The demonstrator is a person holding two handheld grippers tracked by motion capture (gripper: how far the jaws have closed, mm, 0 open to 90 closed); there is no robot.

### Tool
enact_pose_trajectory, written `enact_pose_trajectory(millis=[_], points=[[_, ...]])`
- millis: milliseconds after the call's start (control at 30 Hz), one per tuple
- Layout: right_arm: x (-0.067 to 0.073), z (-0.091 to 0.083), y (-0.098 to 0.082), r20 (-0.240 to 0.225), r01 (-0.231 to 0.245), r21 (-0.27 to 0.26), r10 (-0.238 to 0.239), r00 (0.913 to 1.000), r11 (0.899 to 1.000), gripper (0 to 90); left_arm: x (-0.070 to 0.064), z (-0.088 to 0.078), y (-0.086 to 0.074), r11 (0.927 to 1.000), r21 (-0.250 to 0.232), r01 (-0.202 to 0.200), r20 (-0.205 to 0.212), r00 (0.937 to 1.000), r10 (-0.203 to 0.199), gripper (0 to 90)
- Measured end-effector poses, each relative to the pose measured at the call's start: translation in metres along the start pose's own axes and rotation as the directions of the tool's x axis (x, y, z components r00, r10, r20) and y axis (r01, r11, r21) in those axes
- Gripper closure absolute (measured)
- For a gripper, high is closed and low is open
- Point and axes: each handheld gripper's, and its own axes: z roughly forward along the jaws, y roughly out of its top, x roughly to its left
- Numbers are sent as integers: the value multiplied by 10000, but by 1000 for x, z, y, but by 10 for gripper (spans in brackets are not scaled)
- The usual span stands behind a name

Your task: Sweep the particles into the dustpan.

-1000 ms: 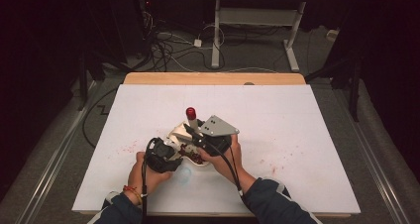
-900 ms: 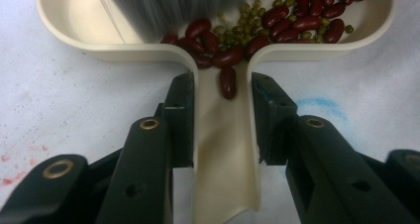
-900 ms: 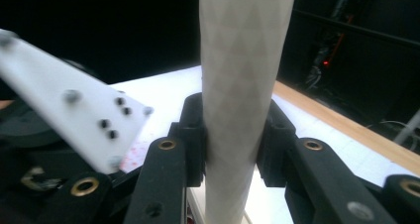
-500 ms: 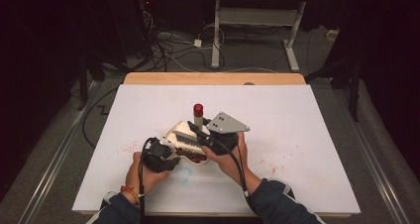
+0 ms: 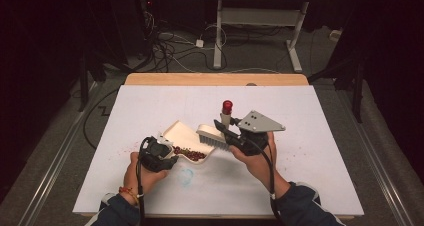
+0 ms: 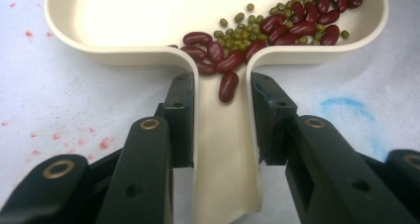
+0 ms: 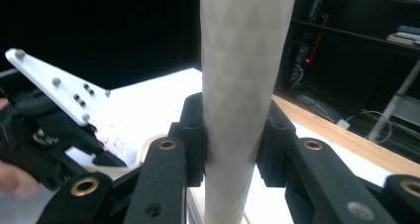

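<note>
While each hand-held gripper clamps one tool, one cream dustpan (image 6: 148,16) sits between the left hand-held gripper (image 6: 221,115) jaws. One white brush (image 5: 212,136) is in the right hand-held gripper (image 7: 232,135). Red beans (image 6: 297,21) fill the dustpan's far corner.

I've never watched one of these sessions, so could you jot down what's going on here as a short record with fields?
Setting: white table with faint red and blue stains
Left gripper: shut on the dustpan handle
Dustpan: cream, holding red kidney beans and small green beans, gathered at one side
Right gripper: shut on the brush handle
Brush: pale, bristles at the dustpan's edge
Apparent work: sweeping beans into the dustpan
</note>
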Motion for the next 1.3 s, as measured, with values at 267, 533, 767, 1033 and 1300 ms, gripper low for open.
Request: enact_pose_trajectory(millis=[267, 533, 767, 1033, 1300], points=[[-21, -37, -5, 224, 26, 66, -28, 9997, 10000, 696, 2, -2, -3, 9999, -11, 134, -60, 9999, -134, 641], [-45, -76, -12, 51, 33, 230, -34, 10000, 9997, 696, 5, -2, -5, 9996, -8, 291, -195, 9994, -291, 641], [-67, -105, -20, 115, -214, 668, 207, 9997, 9975, 696, 11, -4, -8, 9987, -43, 505, -295, 9983, -506, 641], [-82, -128, -29, 55, -405, 1130, 401, 9992, 9928, 696, 19, -10, -17, 9969, -56, 783, -520, 9956, -784, 641], [-87, -140, -40, 37, -552, 1455, 553, 9985, 9878, 696, 29, -14, -26, 9940, -72, 1095, -856, 9903, -1097, 641]])
